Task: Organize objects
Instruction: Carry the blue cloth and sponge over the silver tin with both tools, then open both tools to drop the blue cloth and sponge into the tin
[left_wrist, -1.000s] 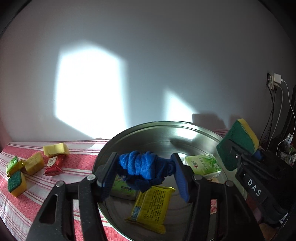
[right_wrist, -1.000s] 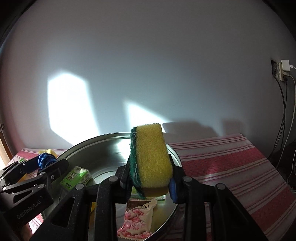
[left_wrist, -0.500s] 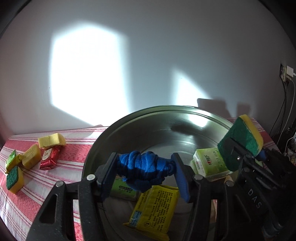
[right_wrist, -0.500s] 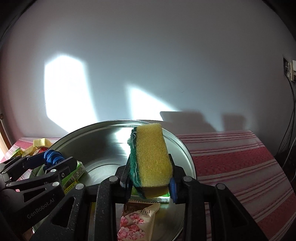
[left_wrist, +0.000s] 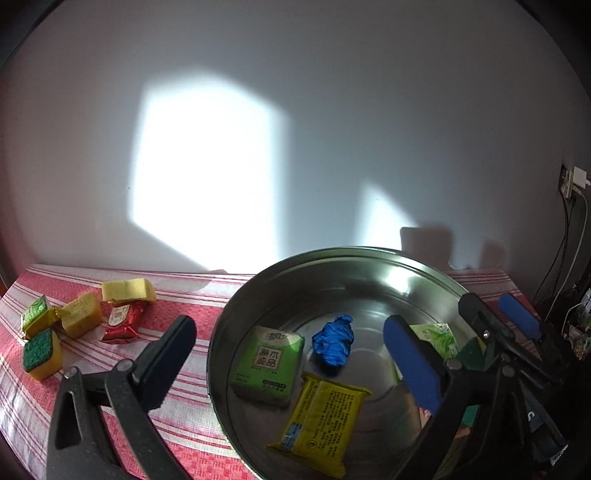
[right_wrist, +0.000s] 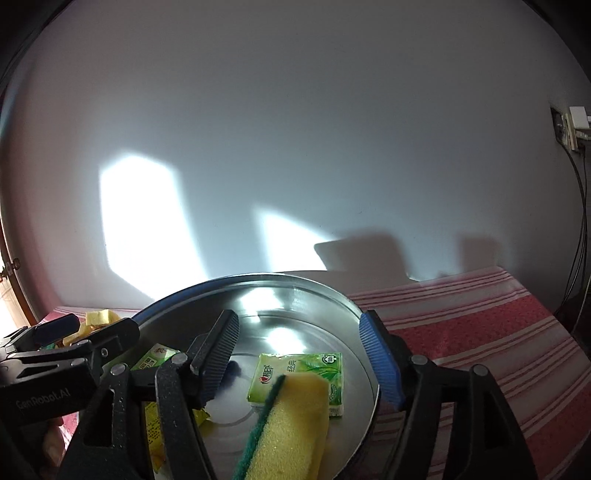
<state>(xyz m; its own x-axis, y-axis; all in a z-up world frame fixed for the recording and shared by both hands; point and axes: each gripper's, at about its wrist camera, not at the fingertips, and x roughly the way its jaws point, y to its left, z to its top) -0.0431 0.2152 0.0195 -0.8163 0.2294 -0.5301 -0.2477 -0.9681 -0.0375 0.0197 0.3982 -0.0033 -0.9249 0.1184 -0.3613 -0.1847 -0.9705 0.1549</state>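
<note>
A round steel bowl (left_wrist: 332, 254) (right_wrist: 258, 278) stands on the red striped tablecloth (right_wrist: 480, 332). My left gripper (left_wrist: 288, 325) hangs over its left side with its jaws opening wide and nothing between them. A crumpled blue cloth (left_wrist: 334, 345) lies on the bowl's floor beside a green tissue pack (left_wrist: 267, 363) and a yellow packet (left_wrist: 321, 424). My right gripper (right_wrist: 299, 321) is also opening. Below its jaws, free of the pads, a yellow-and-green sponge (right_wrist: 291, 424) leans on a second green tissue pack (right_wrist: 306, 373).
Left of the bowl on the cloth lie several yellow sponges (left_wrist: 127, 290) (left_wrist: 81, 319) (left_wrist: 40, 354) and a red packet (left_wrist: 122, 321). A white wall rises close behind the table. A wall socket with cables (right_wrist: 572, 125) is at the right.
Both grippers went from shut to open. The blue cloth dropped from the left jaws onto the bowl's floor. The sponge fell from the right jaws into the bowl.
</note>
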